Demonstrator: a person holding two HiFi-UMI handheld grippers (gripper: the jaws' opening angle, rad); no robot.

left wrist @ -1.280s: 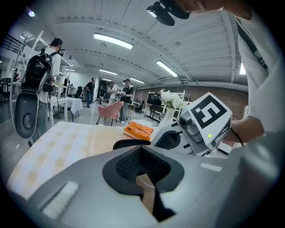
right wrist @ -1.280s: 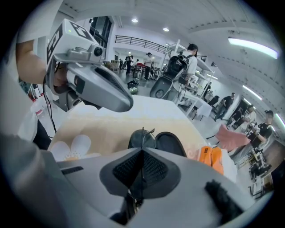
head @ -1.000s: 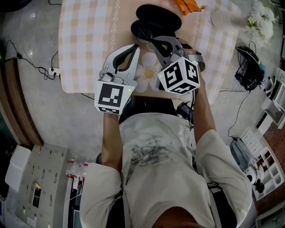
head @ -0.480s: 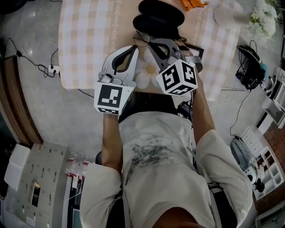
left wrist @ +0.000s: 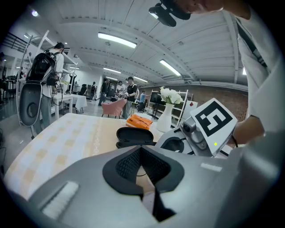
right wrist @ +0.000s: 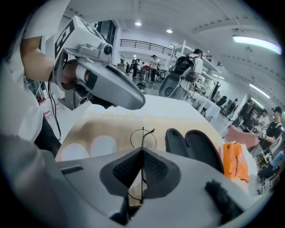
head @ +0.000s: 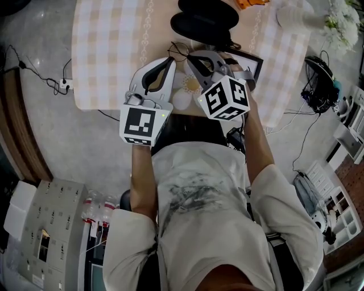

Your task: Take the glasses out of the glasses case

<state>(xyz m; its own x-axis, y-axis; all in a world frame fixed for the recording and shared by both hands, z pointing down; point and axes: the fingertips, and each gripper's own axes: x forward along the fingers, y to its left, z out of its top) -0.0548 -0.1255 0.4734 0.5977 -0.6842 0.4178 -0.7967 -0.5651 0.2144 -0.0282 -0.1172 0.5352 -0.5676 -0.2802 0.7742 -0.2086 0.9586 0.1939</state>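
Observation:
The black glasses case (head: 203, 21) lies open on the checked table (head: 108, 51), also seen in the right gripper view (right wrist: 196, 149) and the left gripper view (left wrist: 135, 136). The thin wire-rimmed glasses (head: 179, 50) hang just in front of the case, outside it. My right gripper (head: 192, 55) is shut on the glasses (right wrist: 143, 139), whose wire runs between its jaws (right wrist: 142, 153). My left gripper (head: 170, 60) sits beside it to the left, shut (left wrist: 141, 149), with nothing between its jaws.
An orange object (head: 251, 3) and a white vase of flowers (head: 298, 17) stand behind the case at the far right. A dark flat frame (head: 252, 61) lies right of the right gripper. The table's near edge (head: 102, 108) runs under both grippers. People stand in the room beyond.
The right gripper has drawn back from the case toward the person, and the glasses now show outside the case. The left gripper has hardly moved.

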